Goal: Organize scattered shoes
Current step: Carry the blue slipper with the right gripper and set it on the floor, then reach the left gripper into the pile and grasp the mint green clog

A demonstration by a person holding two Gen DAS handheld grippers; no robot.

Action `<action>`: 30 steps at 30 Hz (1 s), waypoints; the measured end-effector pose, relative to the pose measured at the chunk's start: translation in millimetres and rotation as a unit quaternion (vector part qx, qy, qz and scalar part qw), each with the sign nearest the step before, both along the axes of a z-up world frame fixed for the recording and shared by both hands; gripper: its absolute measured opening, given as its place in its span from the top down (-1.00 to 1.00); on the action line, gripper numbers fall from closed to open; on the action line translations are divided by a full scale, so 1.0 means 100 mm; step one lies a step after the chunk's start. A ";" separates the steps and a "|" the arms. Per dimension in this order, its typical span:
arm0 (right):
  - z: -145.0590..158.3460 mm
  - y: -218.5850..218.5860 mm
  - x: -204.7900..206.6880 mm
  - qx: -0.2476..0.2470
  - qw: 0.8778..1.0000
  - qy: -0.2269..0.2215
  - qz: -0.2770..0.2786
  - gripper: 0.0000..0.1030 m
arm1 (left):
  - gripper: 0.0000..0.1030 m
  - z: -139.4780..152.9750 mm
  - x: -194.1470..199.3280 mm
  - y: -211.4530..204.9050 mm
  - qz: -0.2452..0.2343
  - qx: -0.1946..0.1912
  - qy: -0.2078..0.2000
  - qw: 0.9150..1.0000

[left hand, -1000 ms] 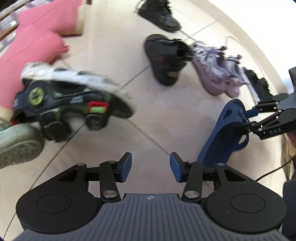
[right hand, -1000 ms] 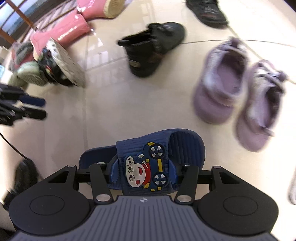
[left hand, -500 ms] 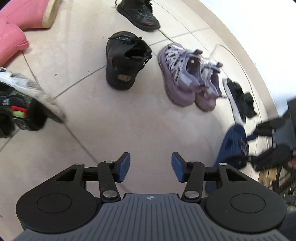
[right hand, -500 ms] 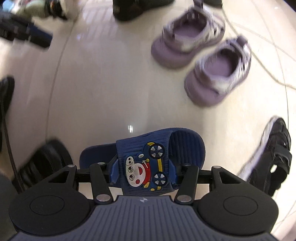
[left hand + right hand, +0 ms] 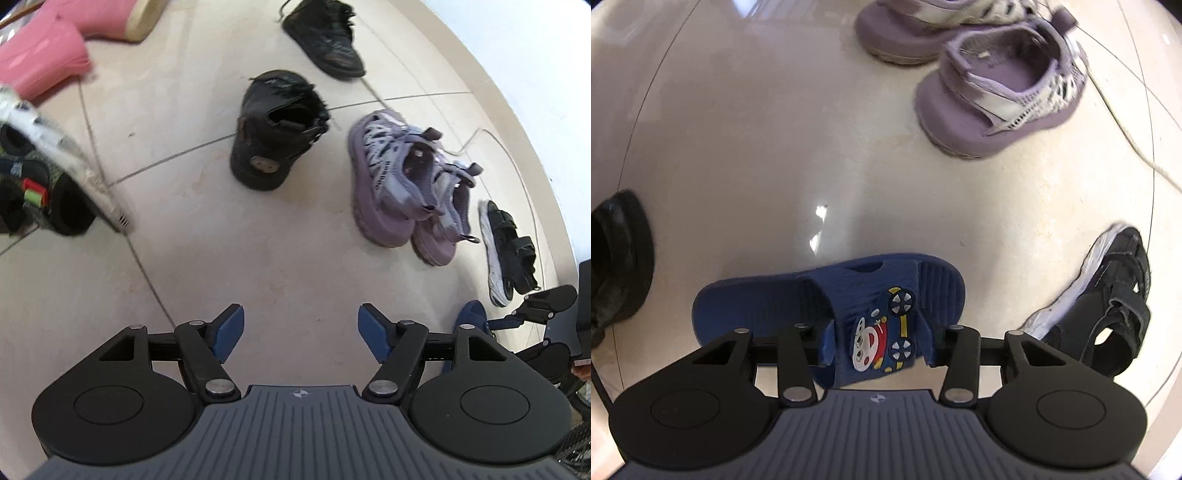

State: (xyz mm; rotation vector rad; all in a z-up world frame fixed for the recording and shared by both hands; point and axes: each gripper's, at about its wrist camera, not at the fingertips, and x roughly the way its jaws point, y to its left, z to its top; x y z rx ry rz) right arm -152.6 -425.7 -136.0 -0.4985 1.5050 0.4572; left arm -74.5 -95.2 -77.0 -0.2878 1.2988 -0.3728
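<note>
Where the right tool (image 5: 877,345) grips, blue slipper (image 5: 827,295) (cartoon car strap).

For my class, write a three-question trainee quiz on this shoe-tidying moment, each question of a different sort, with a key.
1. True or false: the left claw is shut on a shoe.
2. What sits between the right claw fingers? A) a pink boot B) the blue slide sandal C) a cable
3. Fill in: the two purple sneakers lie ____ each other on the tiled floor.

Key: 1 false, it is open and empty. 2 B. 3 beside.
</note>
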 end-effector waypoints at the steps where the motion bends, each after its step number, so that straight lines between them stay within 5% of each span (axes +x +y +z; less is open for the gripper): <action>1: -0.02 -0.01 0.01 -0.002 1.000 -0.002 0.000 0.00 | -0.37 -0.01 0.00 0.01 0.002 0.002 0.003 1.000; 9: 0.00 -0.15 -0.05 -0.006 0.997 -0.034 -0.069 -0.23 | -0.37 -0.07 0.01 0.10 0.017 0.012 0.016 1.000; 17: 0.46 -0.22 -0.13 0.068 0.972 -0.082 -0.207 -0.55 | -0.37 -0.13 0.14 0.39 0.081 0.039 0.030 0.995; 30: 0.53 0.32 0.13 0.153 0.949 -0.101 -0.258 -0.61 | -0.37 -0.11 0.15 1.05 0.137 0.107 0.010 0.985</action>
